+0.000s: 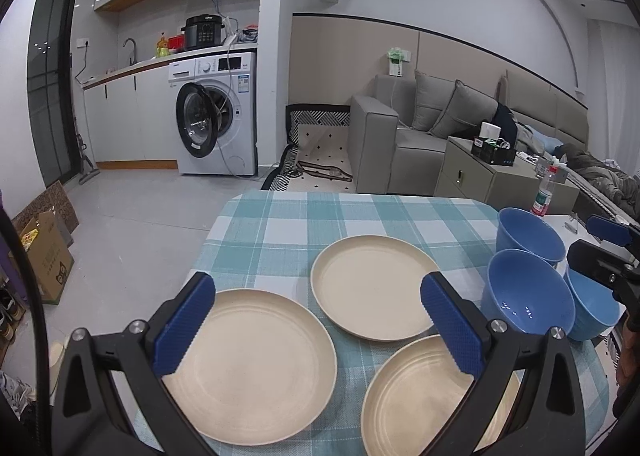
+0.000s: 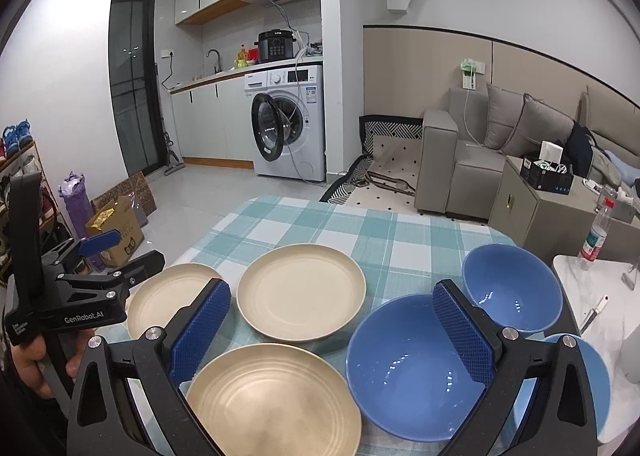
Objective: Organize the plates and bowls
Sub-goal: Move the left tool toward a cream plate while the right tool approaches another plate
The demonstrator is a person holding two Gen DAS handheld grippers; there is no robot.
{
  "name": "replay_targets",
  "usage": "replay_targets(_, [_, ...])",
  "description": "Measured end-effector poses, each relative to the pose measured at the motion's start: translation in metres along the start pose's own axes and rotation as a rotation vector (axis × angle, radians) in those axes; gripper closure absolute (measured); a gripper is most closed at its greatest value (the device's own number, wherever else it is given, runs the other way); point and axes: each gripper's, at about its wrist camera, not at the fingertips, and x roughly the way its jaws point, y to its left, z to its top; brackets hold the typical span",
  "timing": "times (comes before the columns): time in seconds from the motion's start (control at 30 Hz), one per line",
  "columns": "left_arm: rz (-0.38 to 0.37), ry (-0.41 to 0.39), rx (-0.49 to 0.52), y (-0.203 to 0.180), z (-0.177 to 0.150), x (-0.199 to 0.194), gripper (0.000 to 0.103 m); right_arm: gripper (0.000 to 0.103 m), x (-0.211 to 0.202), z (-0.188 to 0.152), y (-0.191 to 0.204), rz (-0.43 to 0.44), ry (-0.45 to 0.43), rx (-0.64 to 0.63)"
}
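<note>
Three cream plates lie apart on the checked tablecloth [image 1: 280,224]: a near-left plate [image 1: 256,364], a far plate [image 1: 372,288] and a near-right plate [image 1: 420,396]. Three blue bowls stand at the right: a far bowl [image 2: 512,288], a large near bowl [image 2: 412,368] and a third bowl [image 2: 592,368] mostly hidden behind my right finger. My left gripper [image 1: 320,324] hovers open above the plates, holding nothing. My right gripper [image 2: 332,332] hangs open between the near-right plate [image 2: 276,400] and the near bowl, empty.
A white marble side table [image 2: 600,296] with a water bottle [image 2: 596,236] adjoins the table's right edge. Beyond the far edge are open floor, a washing machine [image 1: 216,116] and a grey sofa [image 1: 400,128]. Cardboard boxes [image 1: 48,252] sit on the floor at left. A hand [image 2: 24,360] grips the left tool.
</note>
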Motion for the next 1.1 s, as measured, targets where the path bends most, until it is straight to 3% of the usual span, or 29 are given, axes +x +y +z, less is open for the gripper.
replay_targets(0.17, [0.056, 0.012, -0.019, 0.007, 0.009, 0.015, 0.0, 0.0, 0.022, 0.014, 0.002, 0.0, 0.034, 0.002])
replay_targets(0.5, [0.005, 0.055, -0.097, 0.021, 0.021, 0.047, 0.0, 0.0, 0.071, 0.027, -0.007, 0.0, 0.106, 0.012])
replay_targets(1.1, [-0.047, 0.164, -0.049, 0.016, 0.029, 0.107, 0.0, 0.0, 0.145, 0.04, -0.033, 0.003, 0.226, 0.052])
